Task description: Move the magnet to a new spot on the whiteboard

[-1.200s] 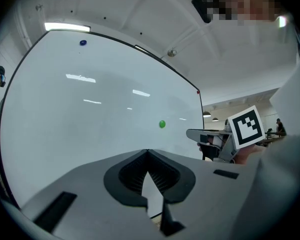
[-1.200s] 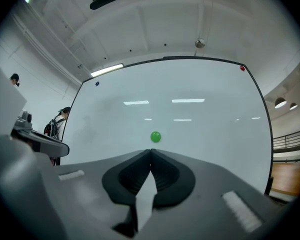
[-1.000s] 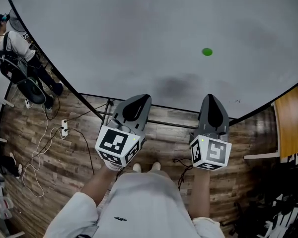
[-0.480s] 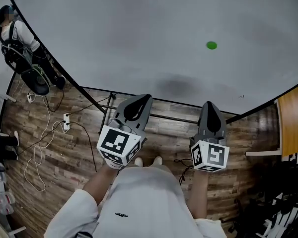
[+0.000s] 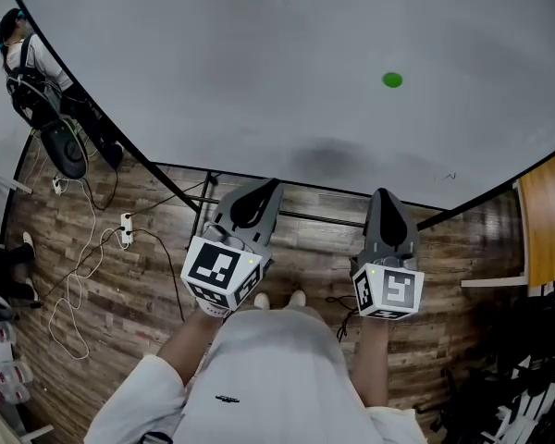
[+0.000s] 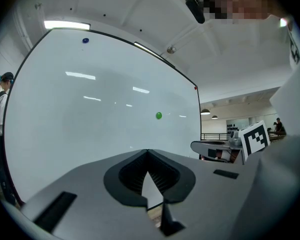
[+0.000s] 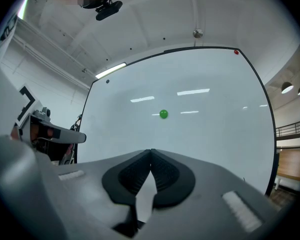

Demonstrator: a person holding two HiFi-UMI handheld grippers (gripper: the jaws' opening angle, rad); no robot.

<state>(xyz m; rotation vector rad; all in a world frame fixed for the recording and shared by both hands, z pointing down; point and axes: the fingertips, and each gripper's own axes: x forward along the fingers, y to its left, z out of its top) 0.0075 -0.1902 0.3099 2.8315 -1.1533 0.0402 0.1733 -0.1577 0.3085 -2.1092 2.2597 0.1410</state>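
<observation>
A small round green magnet (image 5: pixel 392 80) sticks to the big whiteboard (image 5: pixel 259 72), right of its middle. It also shows in the left gripper view as the magnet (image 6: pixel 159 115) and in the right gripper view as the magnet (image 7: pixel 163 114). My left gripper (image 5: pixel 257 191) and right gripper (image 5: pixel 383 198) are held side by side below the board's lower edge, well short of the magnet. Both are shut with nothing between the jaws; the tips meet at the left gripper (image 6: pixel 148 151) and the right gripper (image 7: pixel 151 150).
The board stands on a black frame (image 5: pixel 287 213) over a wood-plank floor (image 5: pixel 120 322). Cables and a power strip (image 5: pixel 123 227) lie on the floor at left. A person (image 5: pixel 28 63) stands at the board's left end. A wooden panel (image 5: pixel 544 220) is at right. A red magnet (image 7: pixel 235 52) and a dark magnet (image 6: pixel 85 41) sit near the board's top.
The view has shifted slightly, so the green magnet sits a little higher in the head view. Both grippers have eased down a touch and stay shut. The person at left moved further up.
</observation>
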